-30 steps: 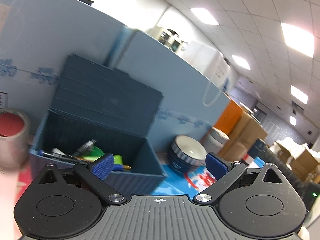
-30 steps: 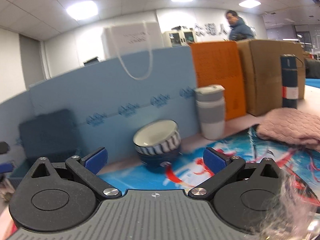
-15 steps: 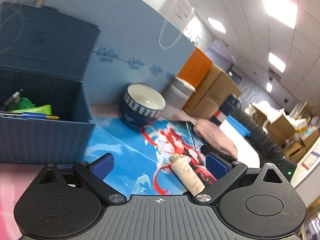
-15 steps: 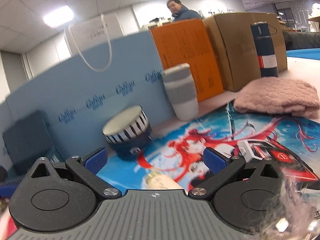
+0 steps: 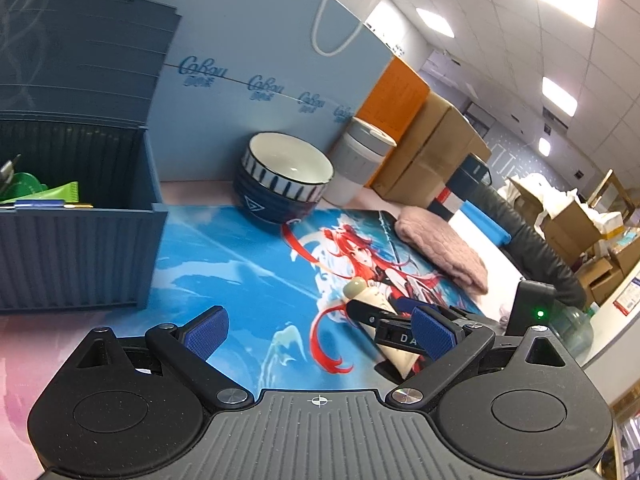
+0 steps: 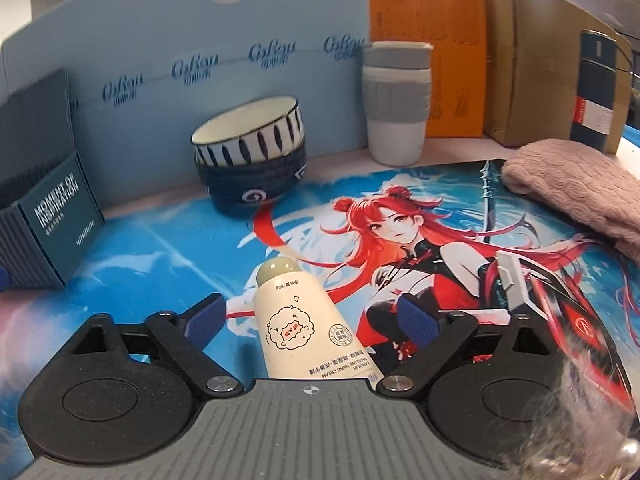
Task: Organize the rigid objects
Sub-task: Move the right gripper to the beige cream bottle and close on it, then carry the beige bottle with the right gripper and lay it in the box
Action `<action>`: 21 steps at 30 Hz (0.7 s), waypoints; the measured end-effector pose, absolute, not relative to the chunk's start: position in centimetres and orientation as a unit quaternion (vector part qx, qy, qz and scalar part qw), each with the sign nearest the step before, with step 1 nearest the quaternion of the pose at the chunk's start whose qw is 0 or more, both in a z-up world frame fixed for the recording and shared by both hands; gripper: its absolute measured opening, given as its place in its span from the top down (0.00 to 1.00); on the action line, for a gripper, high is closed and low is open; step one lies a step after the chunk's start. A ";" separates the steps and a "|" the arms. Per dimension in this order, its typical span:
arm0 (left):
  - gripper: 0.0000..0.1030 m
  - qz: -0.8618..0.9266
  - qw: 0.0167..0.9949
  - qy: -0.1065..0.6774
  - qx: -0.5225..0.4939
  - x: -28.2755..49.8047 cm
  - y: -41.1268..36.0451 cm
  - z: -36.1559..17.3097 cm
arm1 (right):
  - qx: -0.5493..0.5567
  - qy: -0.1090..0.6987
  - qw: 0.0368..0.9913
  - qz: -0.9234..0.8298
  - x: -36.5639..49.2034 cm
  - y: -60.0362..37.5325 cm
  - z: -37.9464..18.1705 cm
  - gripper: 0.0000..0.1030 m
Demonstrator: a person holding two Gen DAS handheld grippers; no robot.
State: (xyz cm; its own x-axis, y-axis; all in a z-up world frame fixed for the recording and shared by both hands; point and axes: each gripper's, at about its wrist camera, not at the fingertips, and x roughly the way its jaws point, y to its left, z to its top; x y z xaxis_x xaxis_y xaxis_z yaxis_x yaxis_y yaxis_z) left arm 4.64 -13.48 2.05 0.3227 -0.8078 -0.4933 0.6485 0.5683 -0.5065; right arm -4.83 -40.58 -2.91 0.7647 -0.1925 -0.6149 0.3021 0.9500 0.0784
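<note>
Tube [image 6: 298, 320] lies mid-mat [image 6: 168, 248] between the right gripper's [image 6: 312, 322] open fingers, ungripped. Left gripper [image 5: 320, 330] open, empty. Pick-up step: close, then carry to the bin [image 5: 80, 256] at the mat's left edge.

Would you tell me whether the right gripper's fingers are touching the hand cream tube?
Apart: the right wrist view shows mat between each pad and the hand cream tube.
</note>
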 end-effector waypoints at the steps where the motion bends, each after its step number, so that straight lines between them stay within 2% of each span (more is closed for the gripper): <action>1: 0.04 -0.451 0.806 0.367 -0.111 4.8 -13.3 2.1 | 0.086 0.320 0.934 -0.132 -4.6 -40.6 -3.0 0.18; 4: 0.04 -0.450 0.807 0.364 -0.117 5.0 -12.9 2.3 | 0.091 0.330 0.931 -0.128 -3.7 -40.8 -3.2 0.33; 6: 0.04 -0.449 0.809 0.360 -0.123 5.2 -12.4 2.6 | 0.091 0.337 0.928 -0.133 -3.2 -40.8 -3.5 0.48; 8: 0.04 -0.445 0.812 0.353 -0.131 5.4 -11.8 2.9 | 0.088 0.334 0.929 -0.132 -3.2 -40.7 -3.4 0.58; 14: 0.04 -0.429 0.827 0.324 -0.167 6.3 -9.1 4.4 | 0.123 0.320 0.930 -0.133 -3.7 -40.9 -2.7 0.59; 21: 0.04 -0.388 0.848 0.281 -0.226 7.7 -4.1 6.1 | 0.155 0.261 0.947 -0.102 -5.3 -39.0 0.8 0.61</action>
